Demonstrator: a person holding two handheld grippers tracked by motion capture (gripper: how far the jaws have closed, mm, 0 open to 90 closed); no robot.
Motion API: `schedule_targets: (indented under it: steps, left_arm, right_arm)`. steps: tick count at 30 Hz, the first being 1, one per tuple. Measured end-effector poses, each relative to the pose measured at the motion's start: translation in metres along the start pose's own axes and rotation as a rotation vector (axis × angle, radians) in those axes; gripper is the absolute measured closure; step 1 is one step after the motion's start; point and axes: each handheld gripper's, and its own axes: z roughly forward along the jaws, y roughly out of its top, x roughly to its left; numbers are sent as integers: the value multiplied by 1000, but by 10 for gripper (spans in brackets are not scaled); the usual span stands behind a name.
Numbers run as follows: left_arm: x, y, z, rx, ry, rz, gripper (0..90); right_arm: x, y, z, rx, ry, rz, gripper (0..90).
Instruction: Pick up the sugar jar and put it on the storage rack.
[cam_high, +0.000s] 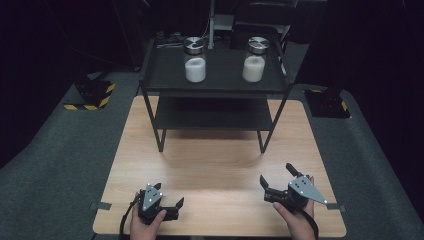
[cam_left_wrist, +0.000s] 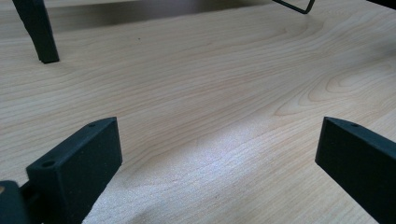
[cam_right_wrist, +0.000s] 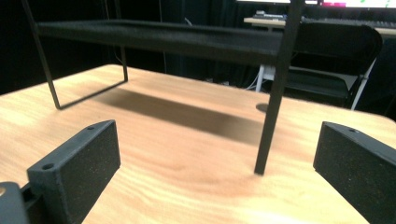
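Holding both grippers wide open and empty at the frame's bottom, I see the two jars up top on the black shelf: left jar (cam_high: 195, 59) above my left gripper (cam_high: 169, 195), right jar (cam_high: 254, 59) nearer my right gripper (cam_high: 278, 176).

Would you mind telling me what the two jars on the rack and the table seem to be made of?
Left jar and right jar: probably clear glass, since the white contents show through, with shiny, metal-looking lids. Table: pale wood or wood-look laminate, with visible grain and a smooth sheen.
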Motion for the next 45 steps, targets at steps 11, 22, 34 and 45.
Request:
schedule_targets:
  steps: [11, 22, 34, 45]
  left_arm:
    - [-1, -1, -1, -2, 4, -9, 7]
    - [-2, -3, -2, -12, 11, -11, 7]
    - [-1, -4, -2, -18, 2, -13, 7]
    - [0, -4, -2, -22, -3, -19, 7]
  right_arm:
    - [-6, -21, -8, 47, -28, 3, 2]
    - [-10, -34, -12, 85, -45, 5, 2]
    - [-12, -40, -14, 124, -51, 6, 2]
    - [-15, -42, -15, 147, -50, 21, 2]
